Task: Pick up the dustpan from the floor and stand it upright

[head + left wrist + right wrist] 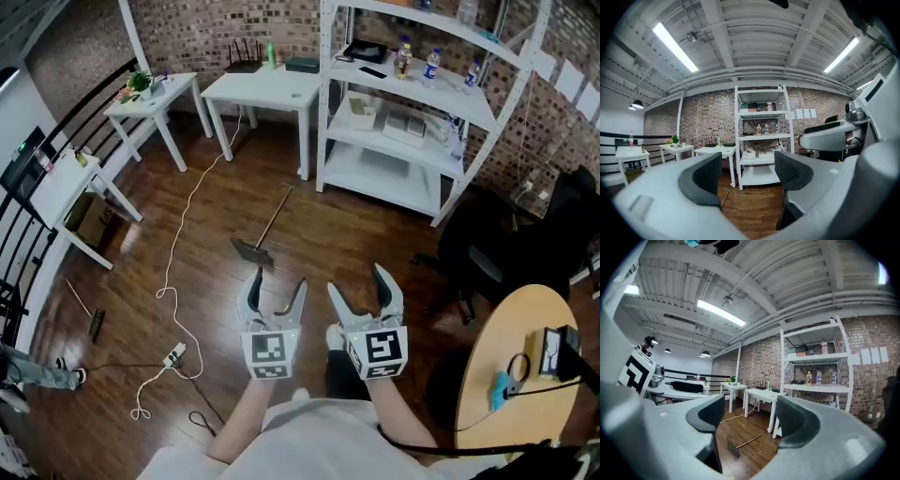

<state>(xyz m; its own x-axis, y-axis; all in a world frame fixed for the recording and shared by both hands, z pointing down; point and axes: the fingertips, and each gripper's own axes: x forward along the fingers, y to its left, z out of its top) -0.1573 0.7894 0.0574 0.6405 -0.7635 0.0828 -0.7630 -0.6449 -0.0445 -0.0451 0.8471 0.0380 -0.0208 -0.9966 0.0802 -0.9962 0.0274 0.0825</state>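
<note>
We judge the main risk to be the long, thin handle. If we clamp the dustpan (253, 251) low at the pan end, the handle may swing, or the pan may tip back over once stood up. Both the left gripper (278, 281) and the right gripper (356, 281) stand wide open and hold nothing. The dustpan lies flat on the wooden floor, ahead of the left gripper and apart from it. Its handle points far-right toward the white shelf unit (394, 178).

head view: from above, steeply down, floor (309, 234) far | left gripper view: along jaws, level, faces shelf unit (759, 174) | right gripper view: level, same way | shared: shelf unit, dustpan (735, 446)
</note>
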